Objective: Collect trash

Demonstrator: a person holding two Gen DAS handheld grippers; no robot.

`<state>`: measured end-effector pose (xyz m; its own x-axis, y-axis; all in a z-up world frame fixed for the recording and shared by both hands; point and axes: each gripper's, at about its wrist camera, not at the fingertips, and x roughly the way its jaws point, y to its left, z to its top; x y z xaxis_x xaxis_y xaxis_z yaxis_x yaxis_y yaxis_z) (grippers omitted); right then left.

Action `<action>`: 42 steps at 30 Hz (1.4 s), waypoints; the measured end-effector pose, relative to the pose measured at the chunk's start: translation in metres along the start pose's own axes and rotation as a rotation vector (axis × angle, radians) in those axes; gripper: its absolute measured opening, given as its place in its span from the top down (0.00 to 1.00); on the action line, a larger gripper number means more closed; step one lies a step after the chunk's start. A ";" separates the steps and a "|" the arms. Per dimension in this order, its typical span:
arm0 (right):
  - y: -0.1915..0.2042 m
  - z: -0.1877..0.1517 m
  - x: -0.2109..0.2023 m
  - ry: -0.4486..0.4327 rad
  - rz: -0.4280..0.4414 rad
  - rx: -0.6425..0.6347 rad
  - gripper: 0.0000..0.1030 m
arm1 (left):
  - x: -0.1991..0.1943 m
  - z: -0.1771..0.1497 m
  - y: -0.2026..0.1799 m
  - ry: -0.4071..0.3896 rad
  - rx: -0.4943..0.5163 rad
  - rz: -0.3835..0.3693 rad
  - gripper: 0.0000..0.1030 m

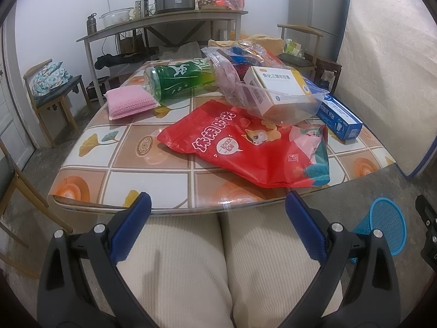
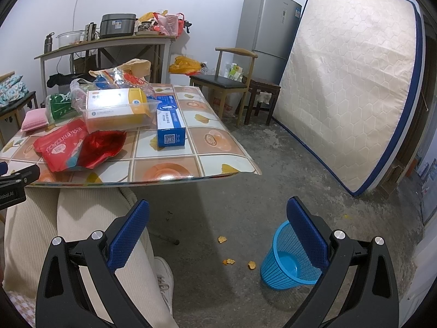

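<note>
A red snack bag (image 1: 245, 147) lies near the front edge of the tiled table (image 1: 123, 180), also seen as the red bag (image 2: 73, 147) in the right wrist view. Behind it sit a clear plastic tray (image 1: 284, 106) holding a white-and-yellow box (image 1: 275, 84), a green bottle (image 1: 180, 80) on its side, a pink sponge (image 1: 128, 102) and a blue box (image 1: 338, 117). A blue mesh bin (image 2: 289, 262) stands on the floor. My left gripper (image 1: 218, 205) hangs open before the table edge, over a person's lap. My right gripper (image 2: 218, 210) is open above the floor, near the bin.
A mattress (image 2: 349, 82) leans on the wall at right beside a fridge (image 2: 267, 22). Wooden chairs (image 2: 226, 82) stand behind the table; a shelf table (image 2: 103, 43) carries kitchenware. Small yellow scraps (image 2: 229, 261) lie on the concrete floor by a person's shoe (image 2: 164, 276).
</note>
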<state>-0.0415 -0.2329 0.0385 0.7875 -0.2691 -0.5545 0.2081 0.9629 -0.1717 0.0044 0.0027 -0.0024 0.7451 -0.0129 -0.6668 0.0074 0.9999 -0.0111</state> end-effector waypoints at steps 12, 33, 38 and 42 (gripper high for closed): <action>0.002 -0.002 0.002 0.003 0.000 -0.002 0.05 | 0.001 -0.001 0.001 0.002 -0.002 0.001 0.08; 0.002 -0.004 0.002 0.007 0.002 0.000 0.05 | 0.001 -0.002 0.002 0.003 -0.003 0.001 0.08; 0.002 -0.004 0.002 0.008 0.003 0.003 0.05 | 0.001 -0.002 0.002 0.004 -0.003 0.001 0.08; 0.002 -0.004 0.002 0.008 0.003 0.003 0.05 | 0.001 -0.002 0.001 0.003 -0.003 0.001 0.08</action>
<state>-0.0418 -0.2316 0.0334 0.7836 -0.2661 -0.5614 0.2073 0.9638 -0.1675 0.0044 0.0041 -0.0044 0.7428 -0.0115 -0.6694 0.0046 0.9999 -0.0121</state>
